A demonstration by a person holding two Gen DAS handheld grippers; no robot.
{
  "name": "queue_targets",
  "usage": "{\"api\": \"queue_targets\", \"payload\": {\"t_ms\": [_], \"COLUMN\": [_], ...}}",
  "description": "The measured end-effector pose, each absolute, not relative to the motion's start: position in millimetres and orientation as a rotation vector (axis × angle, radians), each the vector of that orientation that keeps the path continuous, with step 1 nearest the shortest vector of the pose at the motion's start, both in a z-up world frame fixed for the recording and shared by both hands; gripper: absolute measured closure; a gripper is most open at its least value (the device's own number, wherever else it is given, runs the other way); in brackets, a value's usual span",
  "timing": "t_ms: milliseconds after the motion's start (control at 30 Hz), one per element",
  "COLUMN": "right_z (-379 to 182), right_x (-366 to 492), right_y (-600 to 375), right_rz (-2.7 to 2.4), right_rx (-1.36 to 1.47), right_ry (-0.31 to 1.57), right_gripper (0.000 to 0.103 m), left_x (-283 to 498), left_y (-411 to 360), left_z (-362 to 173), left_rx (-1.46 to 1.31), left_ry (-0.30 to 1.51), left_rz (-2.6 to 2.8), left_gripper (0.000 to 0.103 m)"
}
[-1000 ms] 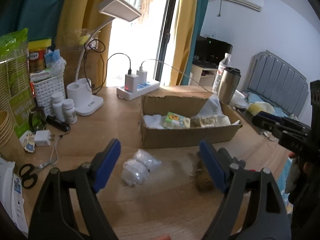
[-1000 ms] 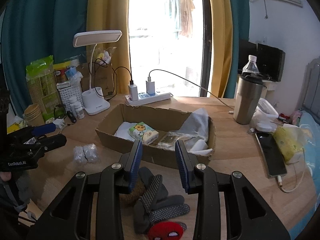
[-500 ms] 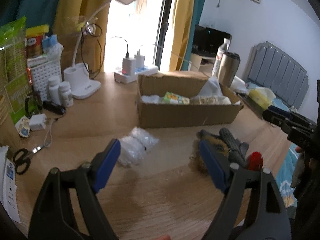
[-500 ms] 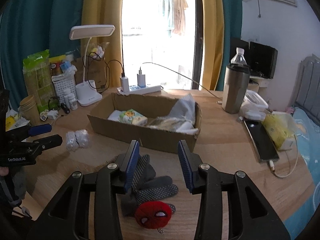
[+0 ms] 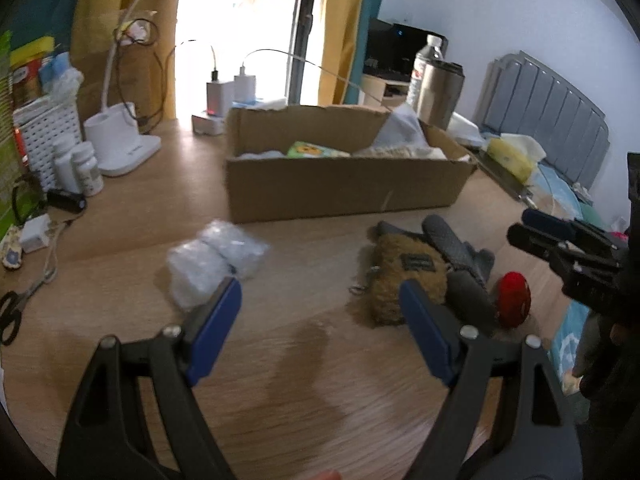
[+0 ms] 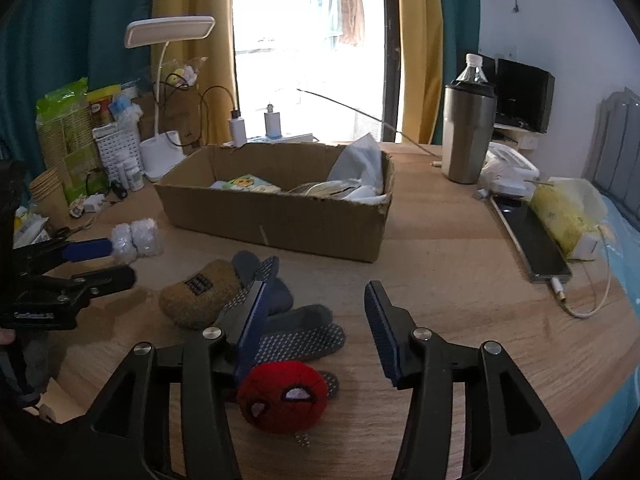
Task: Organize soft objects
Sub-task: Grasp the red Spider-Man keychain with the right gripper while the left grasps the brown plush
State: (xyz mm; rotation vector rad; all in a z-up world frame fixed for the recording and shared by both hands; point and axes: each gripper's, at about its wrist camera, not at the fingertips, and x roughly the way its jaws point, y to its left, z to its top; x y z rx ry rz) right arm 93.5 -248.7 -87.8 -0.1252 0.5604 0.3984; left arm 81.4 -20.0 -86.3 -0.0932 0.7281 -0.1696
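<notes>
A cardboard box (image 6: 280, 222) (image 5: 340, 192) holds a tissue pack (image 6: 246, 182) and white cloth. In front of it lie a brown fuzzy pouch (image 6: 198, 298) (image 5: 404, 276), grey gloves (image 6: 304, 330) (image 5: 460, 252), a red Spider-Man plush (image 6: 284, 398) (image 5: 514, 298) and a clear-wrapped white bundle (image 6: 136, 238) (image 5: 212, 266). My right gripper (image 6: 316, 328) is open and empty above the gloves and plush. My left gripper (image 5: 320, 320) is open and empty over bare table between the bundle and the pouch; it also shows in the right wrist view (image 6: 104, 262).
A desk lamp (image 6: 164, 92), power strip (image 5: 208, 122), pill bottles (image 5: 82, 168), white basket (image 5: 44, 132) and scissors (image 5: 16, 308) sit at the left. A steel tumbler (image 6: 468, 136), phone (image 6: 532, 240) and yellow bag (image 6: 560, 216) sit at the right.
My right gripper has opened wider and drawn back, so the red plush and gloves show fully. My left gripper has dropped lower and nearer the bundle and pouch.
</notes>
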Motion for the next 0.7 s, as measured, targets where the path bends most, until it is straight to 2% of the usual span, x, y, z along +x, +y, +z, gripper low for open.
{"api": "queue_targets", "payload": {"t_ms": [700], "right_z": [-124.3], "right_x": [77.6], "right_y": [-257.1], "right_rz": [0.494], "right_rx": [-0.074], "right_ry": [0.649], "right_gripper": [0.049], "left_x": [100.9], "left_y": [-69.0], "left_z": [-95.2], "left_rx": [-0.011], "left_ry": [0.77], "left_rz": [-0.264], "left_gripper": [0.02]}}
